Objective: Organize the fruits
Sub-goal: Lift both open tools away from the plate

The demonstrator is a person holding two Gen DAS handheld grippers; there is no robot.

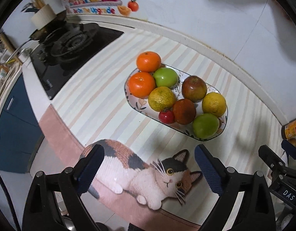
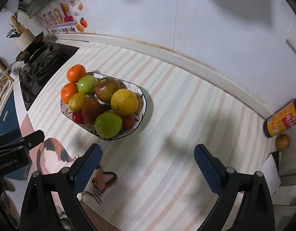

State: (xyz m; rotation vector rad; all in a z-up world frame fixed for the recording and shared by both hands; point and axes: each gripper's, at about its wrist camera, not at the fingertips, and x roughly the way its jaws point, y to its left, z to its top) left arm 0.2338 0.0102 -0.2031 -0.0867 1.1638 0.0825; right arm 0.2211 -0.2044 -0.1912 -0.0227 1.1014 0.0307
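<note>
Surface: striped cat-print mat (image 1: 101, 96) is covering the counter.
Fruit: oval floral plate (image 2: 141, 104) is holding piled fruit.
Left gripper (image 1: 148, 165): hovering released, empty.
Right gripper (image 2: 148, 165): hovering released, empty.

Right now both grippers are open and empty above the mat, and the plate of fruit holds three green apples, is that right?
Not quite: the plate holds two green apples, not three, as the left wrist view shows. Both the left gripper and right gripper are open and empty above the mat.
</note>
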